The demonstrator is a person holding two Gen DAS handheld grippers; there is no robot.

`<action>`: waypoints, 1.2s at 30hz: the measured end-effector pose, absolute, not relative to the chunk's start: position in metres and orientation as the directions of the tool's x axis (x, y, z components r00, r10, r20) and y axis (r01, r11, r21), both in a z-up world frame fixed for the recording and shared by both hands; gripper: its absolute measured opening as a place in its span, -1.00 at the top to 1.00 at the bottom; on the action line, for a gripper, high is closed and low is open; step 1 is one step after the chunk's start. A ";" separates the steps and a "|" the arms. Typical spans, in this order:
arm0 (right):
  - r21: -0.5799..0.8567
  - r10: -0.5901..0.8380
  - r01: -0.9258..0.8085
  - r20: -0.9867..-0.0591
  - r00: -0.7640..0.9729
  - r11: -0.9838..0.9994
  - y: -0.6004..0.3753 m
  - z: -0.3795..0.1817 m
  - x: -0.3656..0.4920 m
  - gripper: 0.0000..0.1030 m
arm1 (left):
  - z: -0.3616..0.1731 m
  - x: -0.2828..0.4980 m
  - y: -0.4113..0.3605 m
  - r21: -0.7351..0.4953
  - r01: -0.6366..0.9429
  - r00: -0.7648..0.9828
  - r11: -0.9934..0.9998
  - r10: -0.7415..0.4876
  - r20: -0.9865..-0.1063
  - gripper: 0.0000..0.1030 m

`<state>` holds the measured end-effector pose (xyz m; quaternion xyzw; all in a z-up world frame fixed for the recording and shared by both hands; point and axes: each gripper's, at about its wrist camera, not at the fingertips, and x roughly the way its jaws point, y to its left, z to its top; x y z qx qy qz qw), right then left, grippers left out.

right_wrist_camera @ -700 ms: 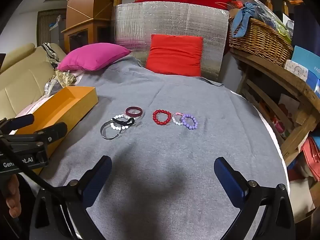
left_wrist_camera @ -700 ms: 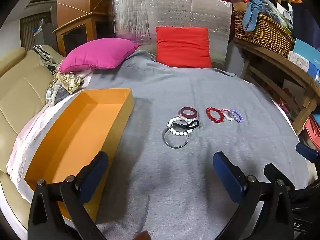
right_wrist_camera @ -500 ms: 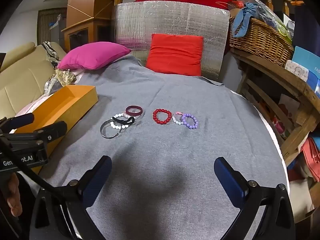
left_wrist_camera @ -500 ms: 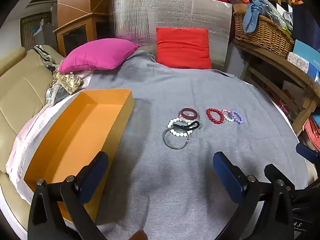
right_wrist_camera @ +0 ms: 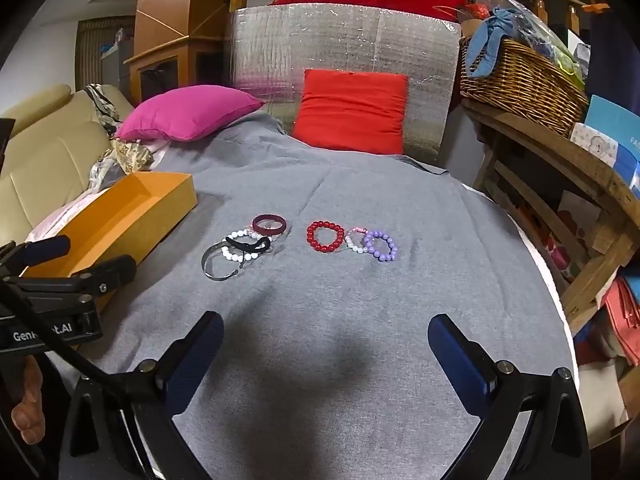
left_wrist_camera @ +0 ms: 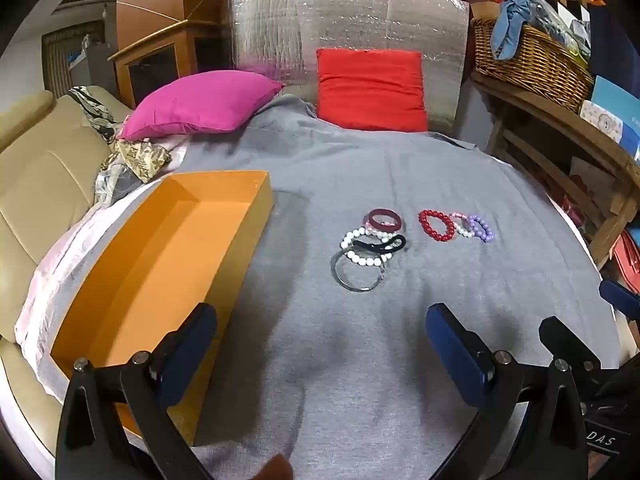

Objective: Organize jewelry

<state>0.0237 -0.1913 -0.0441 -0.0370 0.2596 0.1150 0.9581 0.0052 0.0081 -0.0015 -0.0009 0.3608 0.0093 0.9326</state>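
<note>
A: Grippers?
B: Left gripper (left_wrist_camera: 320, 344) and right gripper (right_wrist_camera: 326, 344) are both hovering over the grey cloth (left_wrist_camera: 400, 360), jaws wide apart, holding nothing.
A: Jewelry?
B: Bracelets (right_wrist_camera: 300, 242) are lying mid-cloth in two clusters, outside the orange box (left_wrist_camera: 160, 264) sitting at left.

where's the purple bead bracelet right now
In the right wrist view the purple bead bracelet lies on the grey cloth, rightmost of the row, touching the pink-and-white bracelet.
</note>
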 end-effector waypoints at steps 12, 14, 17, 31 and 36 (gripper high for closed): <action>-0.016 0.204 -0.244 -0.502 0.840 0.970 -0.191 -0.044 0.024 -1.00 | -0.001 0.002 0.010 -0.005 -0.023 0.741 1.000 0.014 -0.671 -1.00; -0.016 0.202 -0.243 -0.502 0.841 0.970 -0.191 -0.044 0.024 -1.00 | -0.001 0.003 0.011 -0.006 -0.023 0.740 1.000 0.013 -0.672 -1.00; -0.019 0.200 -0.241 -0.503 0.841 0.970 -0.190 -0.043 0.024 -1.00 | -0.003 0.003 0.011 -0.008 -0.023 0.738 1.000 0.011 -0.674 -1.00; -0.018 0.200 -0.242 -0.504 0.840 0.970 -0.191 -0.043 0.024 -1.00 | -0.003 0.002 0.011 -0.007 -0.026 0.738 1.000 0.014 -0.674 -1.00; -0.018 0.200 -0.241 -0.505 0.840 0.970 -0.191 -0.043 0.024 -1.00 | -0.003 0.002 0.011 -0.005 -0.027 0.738 1.000 0.017 -0.675 -1.00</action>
